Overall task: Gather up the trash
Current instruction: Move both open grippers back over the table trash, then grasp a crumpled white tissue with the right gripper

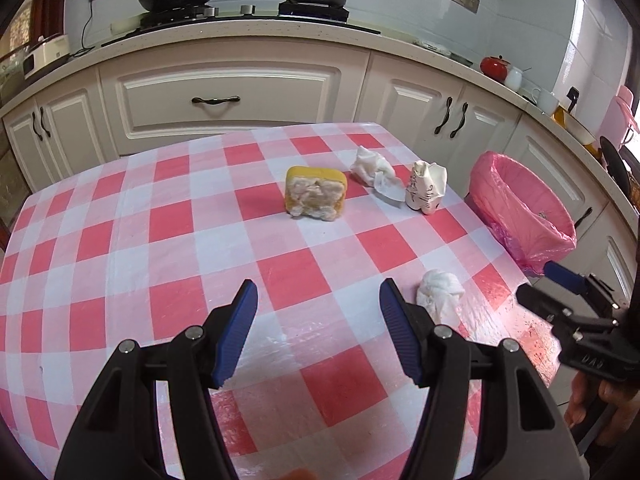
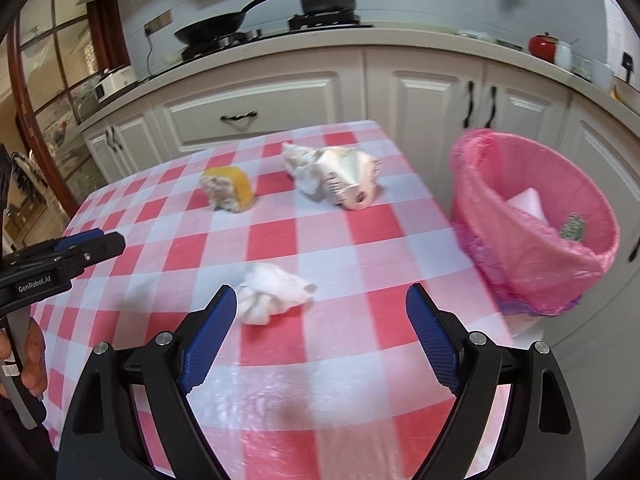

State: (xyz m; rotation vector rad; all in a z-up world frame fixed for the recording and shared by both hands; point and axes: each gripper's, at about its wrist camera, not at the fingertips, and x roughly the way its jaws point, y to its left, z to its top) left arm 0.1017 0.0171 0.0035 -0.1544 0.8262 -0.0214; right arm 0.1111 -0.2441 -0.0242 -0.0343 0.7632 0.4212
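Left hand-held gripper (image 1: pixel 318 300) part open, empty; right hand-held gripper (image 2: pixel 322 306) wide open, empty, over the bench (image 2: pixel 280 240). Tissue wad (image 2: pixel 272 292) just ahead. Only right view shows inside bin (image 2: pixel 532 220): white scrap (image 2: pixel 526 202), green bit (image 2: pixel 573 227).

Left gripper (image 1: pixel 318 300) hangs open over the checked tablecloth (image 1: pixel 160 216), crumpled tissue (image 1: pixel 439 294) just beside its right finger

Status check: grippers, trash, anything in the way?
Left gripper and right gripper open, empty. Tissue wad just ahead of right. Bin beside table. Path clear.
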